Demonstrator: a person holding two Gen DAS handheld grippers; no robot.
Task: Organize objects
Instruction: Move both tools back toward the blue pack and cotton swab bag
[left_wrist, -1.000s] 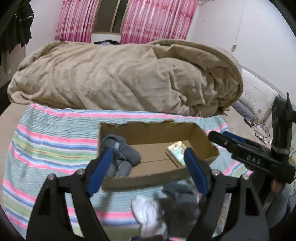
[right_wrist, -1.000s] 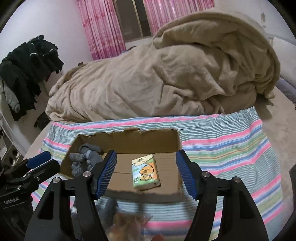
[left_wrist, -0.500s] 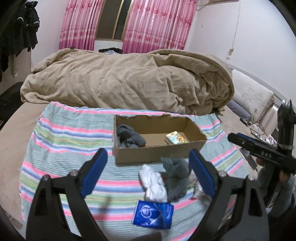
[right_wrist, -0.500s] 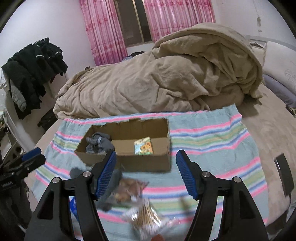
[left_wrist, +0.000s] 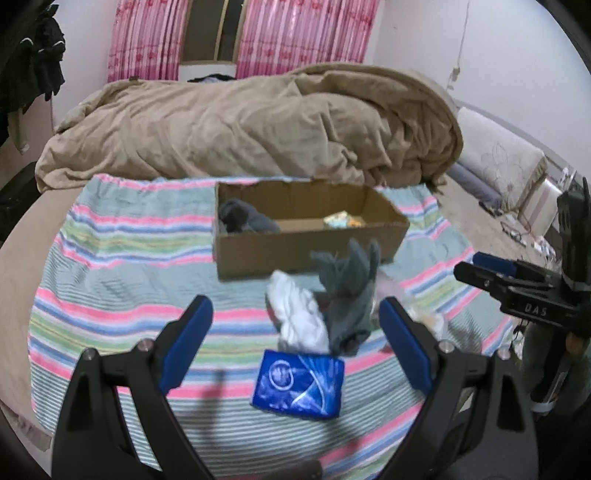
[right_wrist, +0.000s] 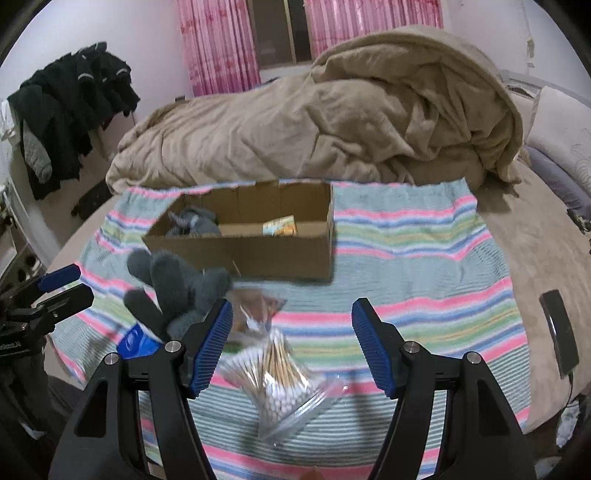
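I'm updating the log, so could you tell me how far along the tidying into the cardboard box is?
Partly done. The cardboard box already holds a grey garment and a small printed pack. Nothing is in hand: the left tool and right tool are both open. Still left on the striped blanket: grey socks, a white sock, a blue packet and a bag of cotton swabs.

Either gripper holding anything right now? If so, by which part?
Nothing held. The left gripper and right gripper both have jaws open and empty, above the blue packet and cotton swab bag.
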